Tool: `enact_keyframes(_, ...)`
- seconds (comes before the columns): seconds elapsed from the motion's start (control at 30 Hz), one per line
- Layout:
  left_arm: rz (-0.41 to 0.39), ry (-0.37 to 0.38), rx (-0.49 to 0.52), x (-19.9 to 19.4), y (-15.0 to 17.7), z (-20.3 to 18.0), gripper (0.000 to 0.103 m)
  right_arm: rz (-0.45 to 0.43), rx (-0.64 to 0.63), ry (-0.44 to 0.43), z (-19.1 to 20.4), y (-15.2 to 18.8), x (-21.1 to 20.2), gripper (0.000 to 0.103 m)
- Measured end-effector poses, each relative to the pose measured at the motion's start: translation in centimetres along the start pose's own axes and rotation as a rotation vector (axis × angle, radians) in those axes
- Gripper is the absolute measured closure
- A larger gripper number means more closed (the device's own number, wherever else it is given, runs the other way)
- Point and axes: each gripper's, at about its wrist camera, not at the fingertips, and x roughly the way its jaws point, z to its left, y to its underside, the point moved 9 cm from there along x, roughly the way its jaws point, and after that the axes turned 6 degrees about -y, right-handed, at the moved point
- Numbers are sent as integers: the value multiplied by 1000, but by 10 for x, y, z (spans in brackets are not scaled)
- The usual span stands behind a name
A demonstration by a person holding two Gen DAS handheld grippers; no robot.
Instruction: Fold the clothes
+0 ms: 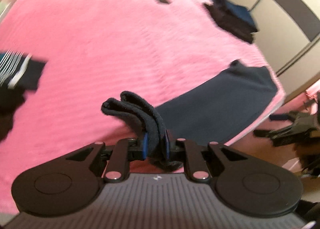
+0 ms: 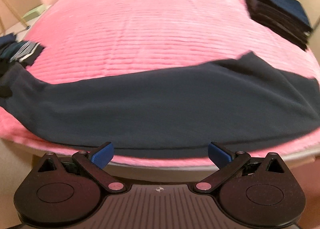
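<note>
Big pink bed fills the room ahead of both claws. The dark shirt lies stretched along the near edge, right in front of the right claw, whose jaws are spread wide with nothing in them. The left claw is clamped on a bunched fold of it. Looks like laying-out time; next the right claw needs the hem. Everything's blurry, and the folded stack far right is hard to read.
</note>
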Motion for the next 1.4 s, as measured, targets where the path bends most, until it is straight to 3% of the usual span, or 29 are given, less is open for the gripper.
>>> enact_keyframes(0.2, -51, 89, 71, 19, -50, -105, 91, -41, 68, 35, -65, 3, -22, 1)
enact_keyframes(0.37, -42, 108, 128, 74, -72, -213, 91, -73, 74, 28, -132, 4, -31, 1)
enact_keyframes(0.53, 43, 71, 173, 169, -58, -310, 88, -103, 85, 29, -206, 14, -35, 1)
enact_keyframes(0.63, 114, 43, 168, 218, -34, -339, 87, -104, 107, 54, -247, 29, -37, 1)
enact_keyframes(0.73, 122, 8, 143, 221, -8, -334, 82, -105, 126, 68, -278, 48, -41, 1)
enact_keyframes(0.87, 119, -91, 102, 194, 16, -280, 76, -102, 128, 6, -275, 60, -35, 1)
enact_keyframes(0.97, 128, -186, 62, 177, 20, -228, 73, -118, 136, -125, -245, 53, -30, 1)
enact_keyframes(1.07, 128, -255, 46, 166, 15, -183, 72, -163, 195, -316, -205, 31, -23, 1)
enact_keyframes(1.17, 123, -273, 66, 170, 2, -162, 72, -192, 326, -429, -187, 10, -4, 2)
enact_keyframes(1.2, 115, -266, 80, 171, 0, -158, 71, -195, 357, -441, -184, 5, 5, 15)
enact_keyframes(1.27, 106, -251, 108, 176, -3, -152, 69, -192, 376, -432, -180, -4, 23, 26)
enact_keyframes(1.4, 134, -229, 150, 192, 0, -146, 66, -164, 526, -412, -187, -1, 49, 27)
